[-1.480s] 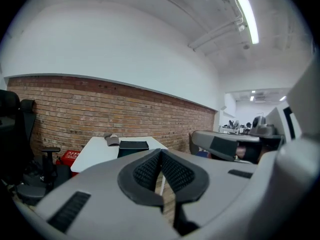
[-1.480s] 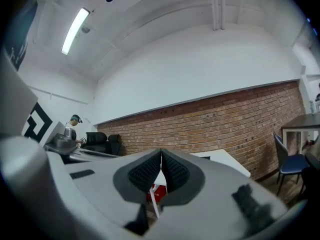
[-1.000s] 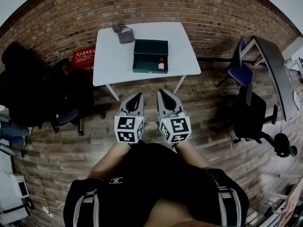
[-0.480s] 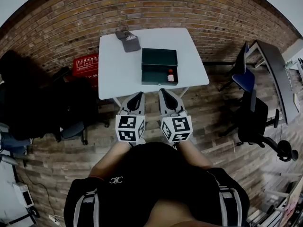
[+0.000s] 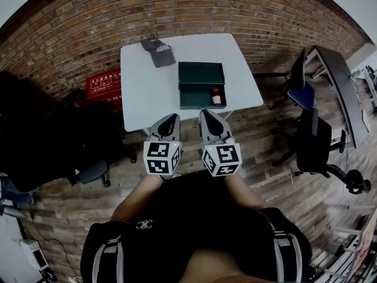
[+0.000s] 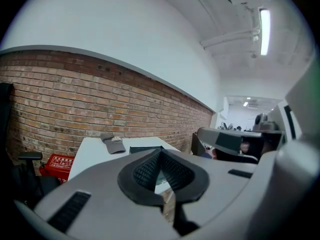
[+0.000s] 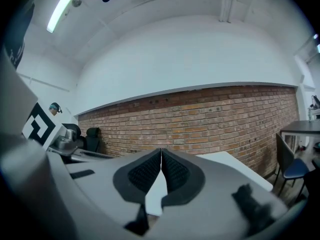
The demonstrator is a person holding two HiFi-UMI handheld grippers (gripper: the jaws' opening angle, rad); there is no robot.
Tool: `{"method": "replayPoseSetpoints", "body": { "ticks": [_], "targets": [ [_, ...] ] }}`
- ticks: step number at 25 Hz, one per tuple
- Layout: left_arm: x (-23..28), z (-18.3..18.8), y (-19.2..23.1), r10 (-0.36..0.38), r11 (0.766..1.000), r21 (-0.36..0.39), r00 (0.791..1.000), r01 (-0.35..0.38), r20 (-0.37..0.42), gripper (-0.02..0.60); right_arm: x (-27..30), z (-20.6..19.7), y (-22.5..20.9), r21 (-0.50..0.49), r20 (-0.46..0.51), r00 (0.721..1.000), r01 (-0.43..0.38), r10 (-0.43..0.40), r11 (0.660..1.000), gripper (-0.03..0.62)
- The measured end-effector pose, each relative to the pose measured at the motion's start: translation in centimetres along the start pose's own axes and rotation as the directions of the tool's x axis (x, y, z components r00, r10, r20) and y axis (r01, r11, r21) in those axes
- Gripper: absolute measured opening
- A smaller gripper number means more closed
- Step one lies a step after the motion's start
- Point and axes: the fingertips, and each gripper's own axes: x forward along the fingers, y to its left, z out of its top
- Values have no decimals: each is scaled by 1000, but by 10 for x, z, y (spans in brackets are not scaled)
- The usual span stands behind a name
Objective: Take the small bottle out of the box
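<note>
An open dark green box (image 5: 202,85) stands on the white table (image 5: 147,87) near its front edge. A small bottle (image 5: 216,98) with a red cap stands upright in the box's front right corner. My left gripper (image 5: 172,118) and right gripper (image 5: 205,114) hang side by side just short of the table's front edge, both shut and empty. In the left gripper view the shut jaws (image 6: 160,153) point at the table, where the box (image 6: 145,149) shows as a dark strip. The right gripper view shows shut jaws (image 7: 161,151) before the brick wall.
A grey cap (image 5: 158,50) lies at the table's far left, also seen as a cap (image 6: 112,142) in the left gripper view. A red crate (image 5: 104,82) sits on the floor left of the table. Dark office chairs (image 5: 312,140) and a desk (image 5: 344,90) stand at the right.
The table and box have drawn nearer to me and shifted slightly right in the head view. Both grippers stay shut and side by side.
</note>
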Motion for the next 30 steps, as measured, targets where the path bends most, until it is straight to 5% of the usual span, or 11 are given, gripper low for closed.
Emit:
{"method": "replayPoseSetpoints", "body": {
  "ticks": [9, 30],
  "targets": [
    [35, -12, -22, -85, 996, 8, 994, 85, -69, 12, -2, -15, -43, 42, -39, 996, 85, -84, 995, 31],
    [197, -35, -46, -96, 994, -84, 962, 77, -257, 13, 62, -41, -184, 39, -124, 985, 125, -119, 991, 31]
  ]
}}
